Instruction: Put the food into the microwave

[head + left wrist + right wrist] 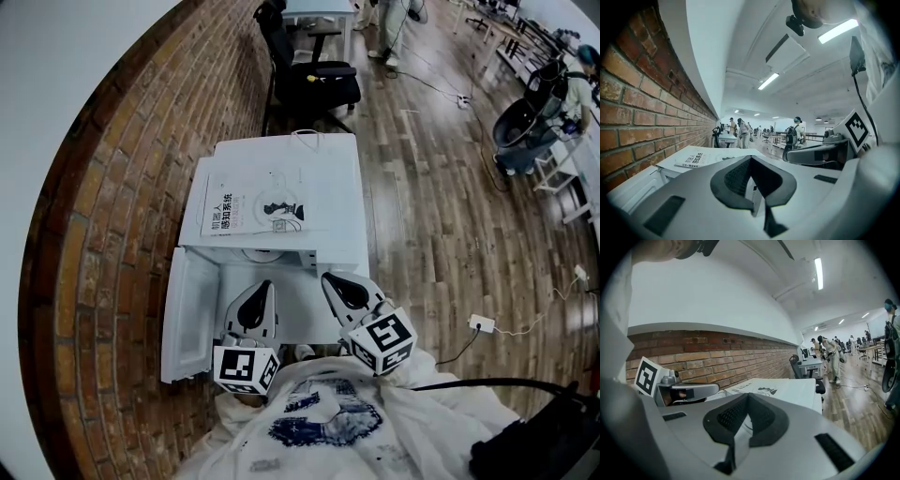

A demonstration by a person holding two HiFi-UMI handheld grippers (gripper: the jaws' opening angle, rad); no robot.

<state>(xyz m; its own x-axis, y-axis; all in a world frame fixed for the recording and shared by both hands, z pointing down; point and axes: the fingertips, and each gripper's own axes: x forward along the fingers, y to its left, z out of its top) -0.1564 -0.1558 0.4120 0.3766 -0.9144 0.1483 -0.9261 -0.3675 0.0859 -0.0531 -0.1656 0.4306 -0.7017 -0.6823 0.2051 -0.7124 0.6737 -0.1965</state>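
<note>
A white microwave (328, 187) stands against the brick wall, its door (187, 309) swung open to the left. A printed booklet (258, 206) lies on its top. No food shows clearly in any view. My left gripper (263, 284) and right gripper (328, 277) are held side by side close to my chest, in front of the open cavity. Both point about level over the microwave. In the left gripper view the left gripper (750, 158) is shut with nothing between its jaws. The right gripper (747, 394) is likewise shut and holds nothing.
The brick wall (122, 187) runs along the left. A black office chair (314, 80) stands behind the microwave. A power strip (481, 323) and cables lie on the wooden floor to the right. A black bag (534, 441) sits at bottom right. People stand far back.
</note>
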